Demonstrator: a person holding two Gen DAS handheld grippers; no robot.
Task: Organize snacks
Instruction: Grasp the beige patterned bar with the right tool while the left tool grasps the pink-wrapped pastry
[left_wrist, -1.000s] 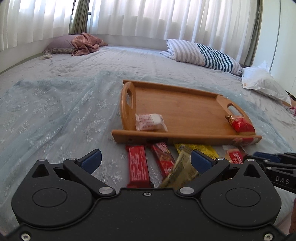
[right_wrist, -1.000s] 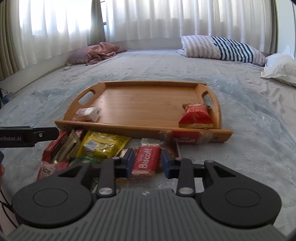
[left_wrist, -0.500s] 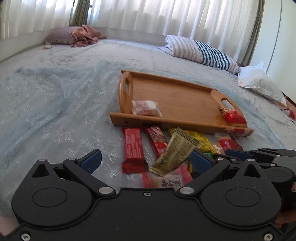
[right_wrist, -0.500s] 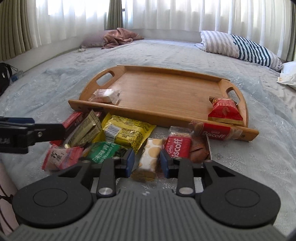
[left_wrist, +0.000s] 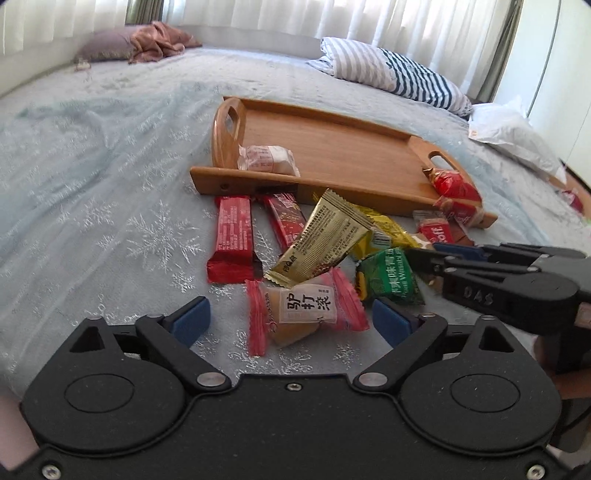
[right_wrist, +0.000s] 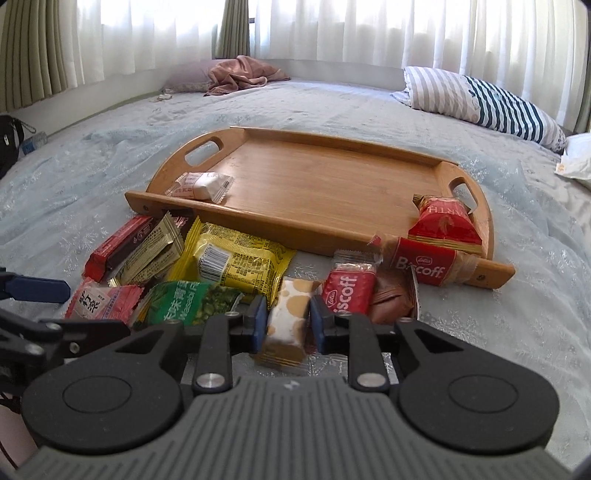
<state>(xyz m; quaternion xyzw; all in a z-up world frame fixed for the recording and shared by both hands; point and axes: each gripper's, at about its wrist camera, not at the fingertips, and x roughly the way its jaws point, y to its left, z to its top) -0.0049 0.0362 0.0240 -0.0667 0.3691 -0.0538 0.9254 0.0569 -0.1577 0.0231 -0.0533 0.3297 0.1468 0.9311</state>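
Note:
A wooden tray (left_wrist: 332, 192) (right_wrist: 258, 229) lies on the bed with a white-pink packet (left_wrist: 267, 158) at its left and a red packet (right_wrist: 445, 221) at its right. Several loose snacks are piled in front of it. My left gripper (left_wrist: 291, 319) hangs low over a pink packet with black characters (left_wrist: 306, 310). Its jaws are closing, with the packet between them and the pads clear of it. My right gripper (right_wrist: 288, 321) is closing on a white packet with tan spots (right_wrist: 288, 314) that lies on the bed. Its pads meet the packet's sides.
Among the pile are a red bar (left_wrist: 232, 236), a gold packet (left_wrist: 321, 240), a yellow packet (right_wrist: 236, 258), a green wasabi packet (right_wrist: 184, 302) and Biscoff packets (right_wrist: 347, 291). Behind the tray are a striped pillow (right_wrist: 480, 96) and a pink blanket (right_wrist: 240, 74).
Both grippers have come down and closer to the snack pile. The left jaws have narrowed slightly around the pink packet. The right jaws have drawn in onto the spotted packet.

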